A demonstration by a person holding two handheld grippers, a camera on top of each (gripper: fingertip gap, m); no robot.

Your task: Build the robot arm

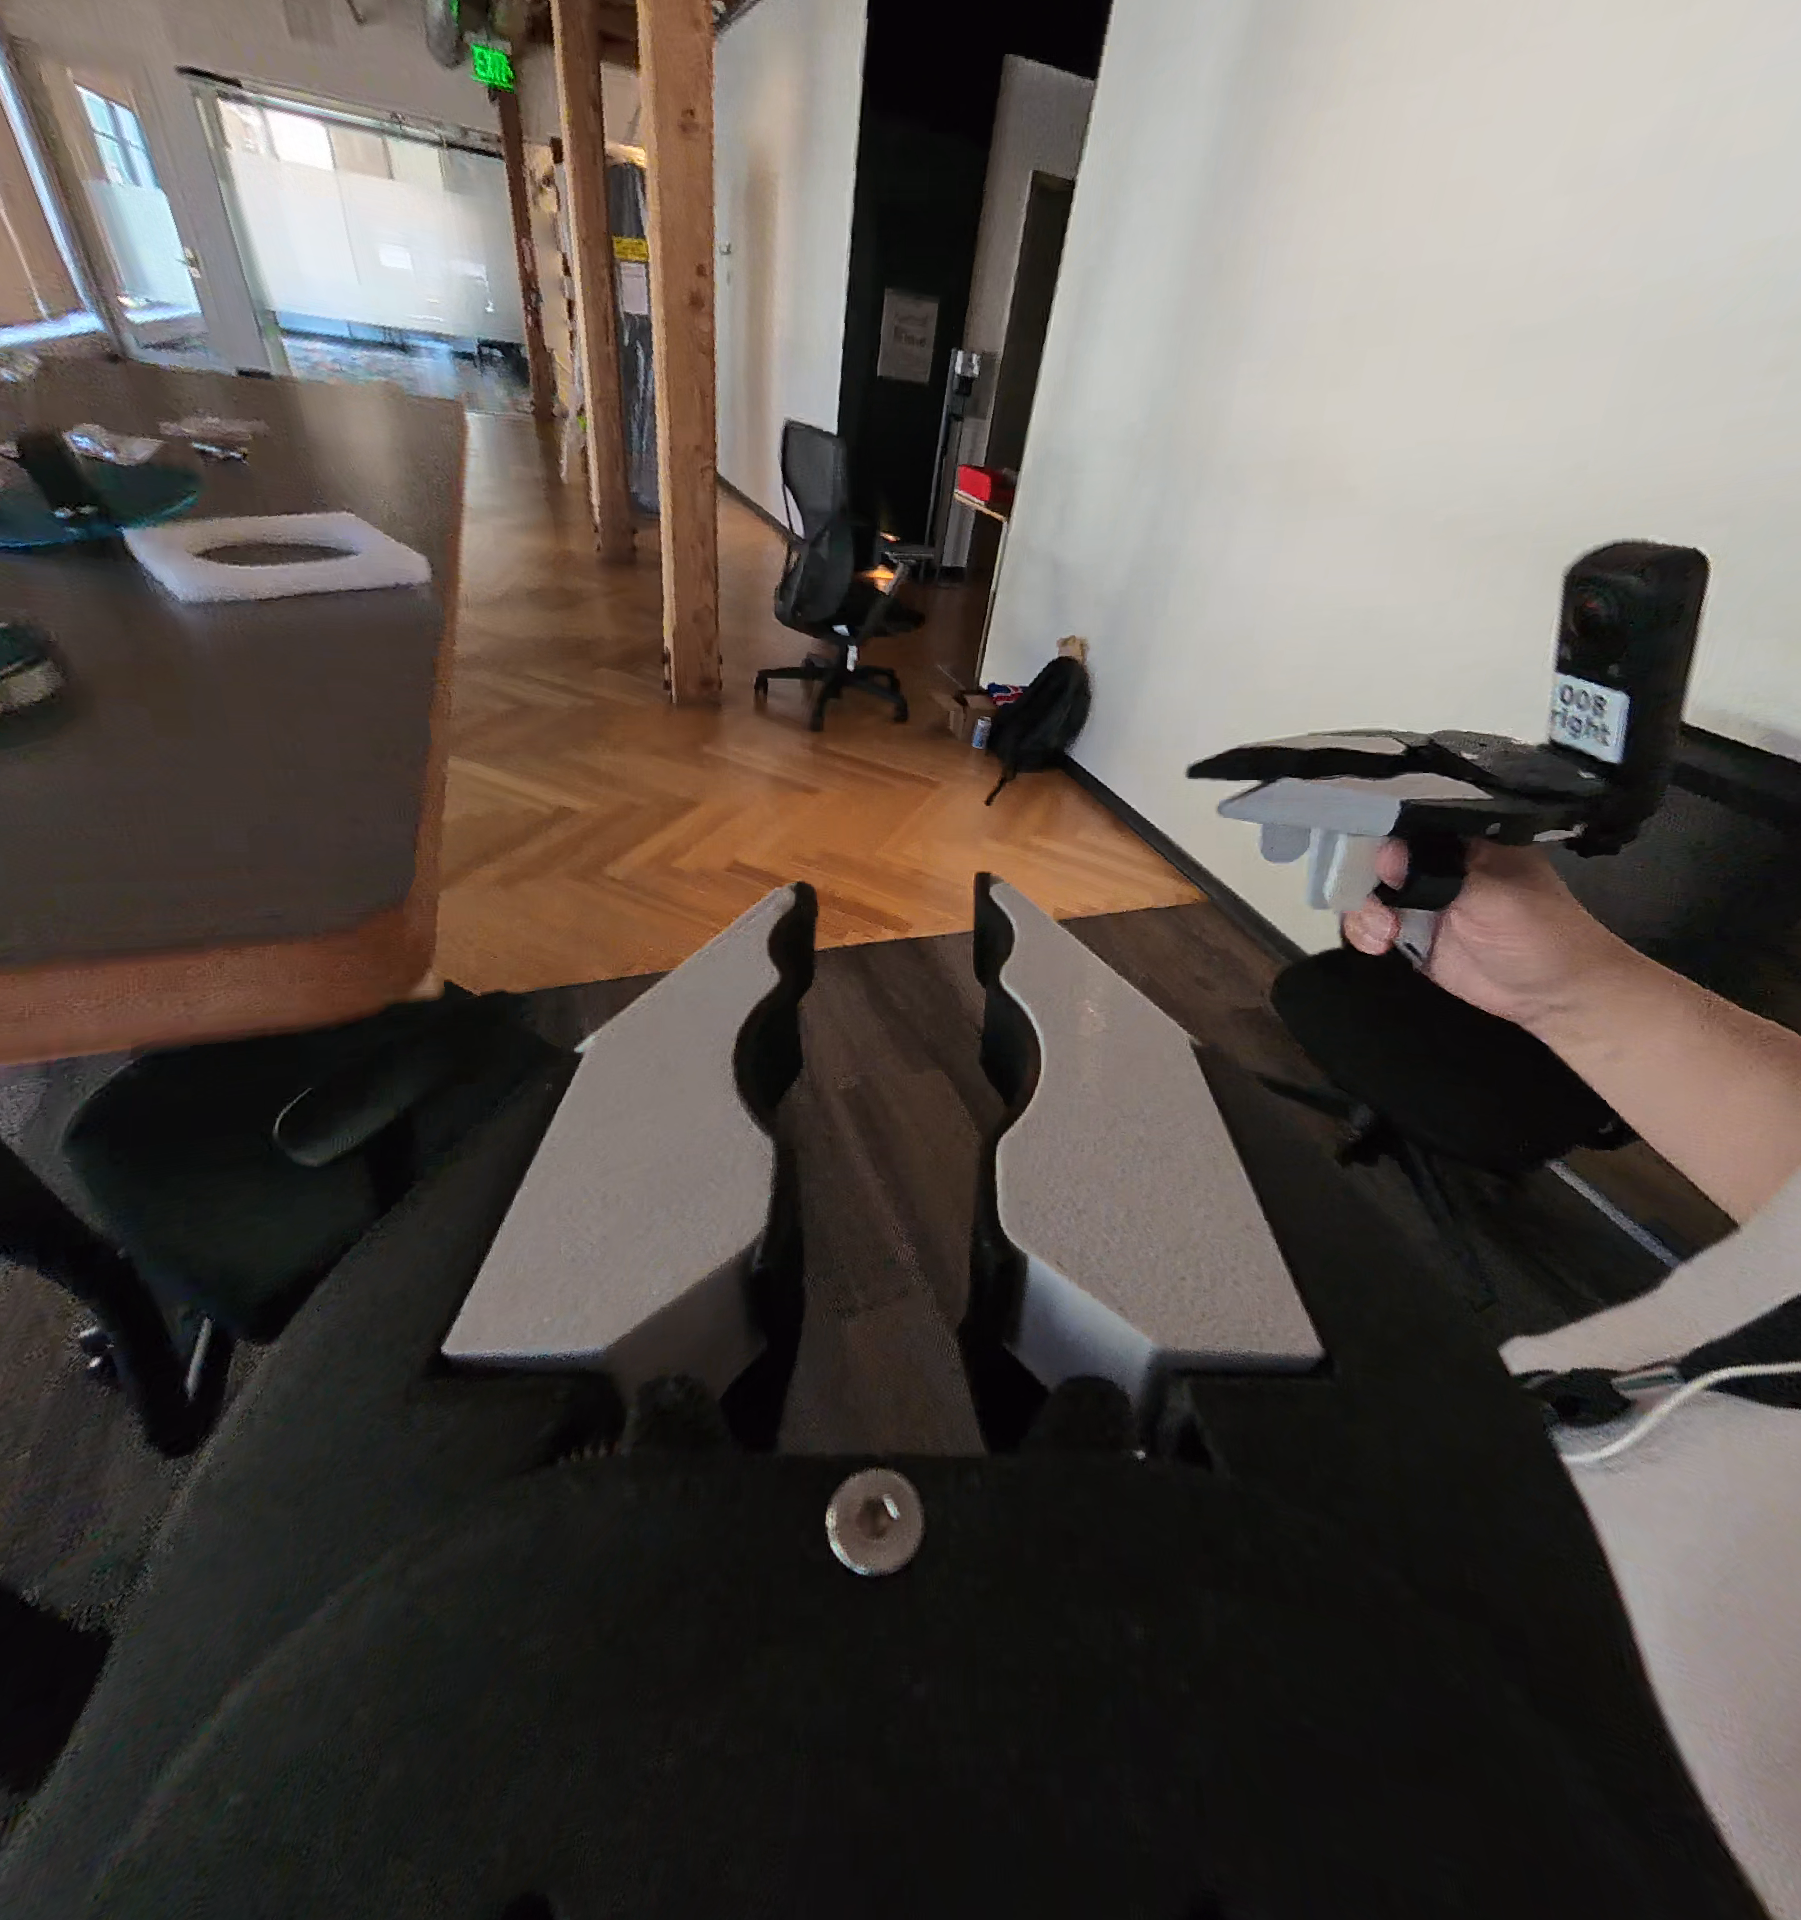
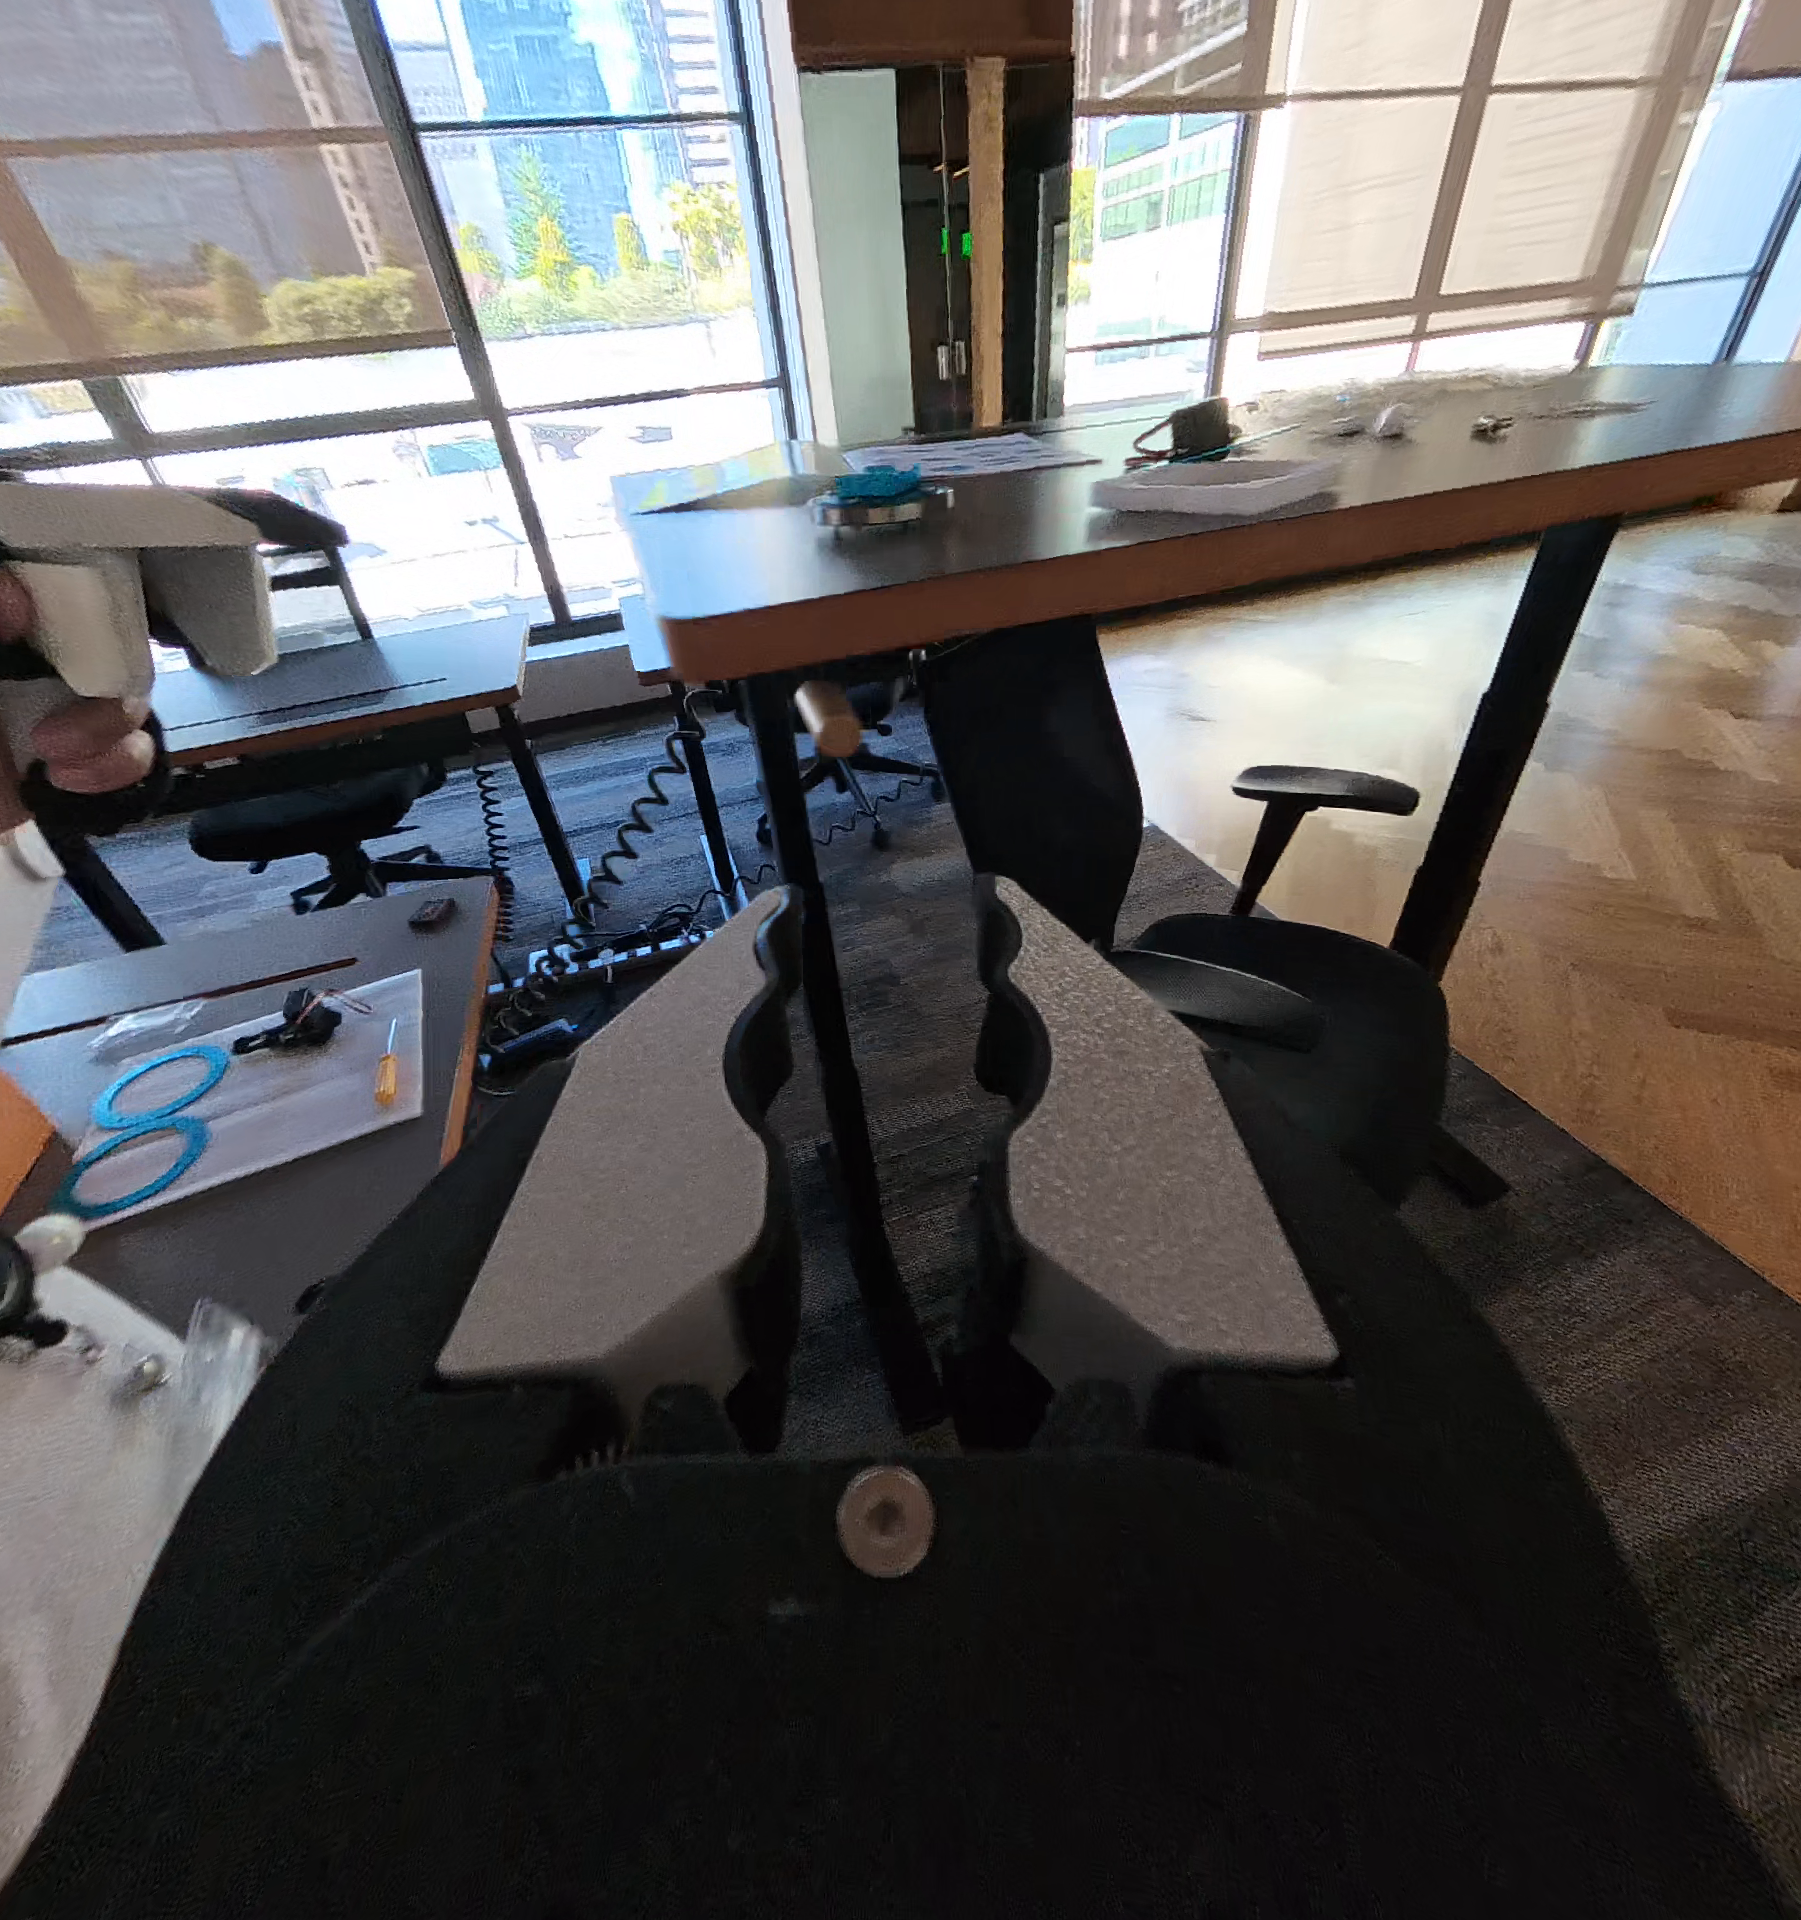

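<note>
Left gripper is up in the air, w/ its jaws parted by a clear gap and nothing between them; past the tips there's dark flooring, then herringbone wood floor. It sits below and just off the corner of a dark tabletop w/ a wood edge. On that tabletop: a white foam block w/ a round cutout, a teal disc behind it, some blurry clear bits farther back. A black seat is under the tabletop corner, near the left jaw.

Right gripper is also held mid-air, jaws apart about the same amt, holding nothing. Through the gap a black table leg shows, well beyond the tips, not touched. Above it the same kind of dark tabletop carries a blue part on a metal ring and a flat white tray. A black office chair stands to the right on grey carpet.

In the left wrist view the right gripper shows from the side, a hand round its grip, light sleeve behind. Lower left in the right wrist view: a low tabletop w/ two blue rings and a yellow-handled screwdriver on a clear sheet.
</note>
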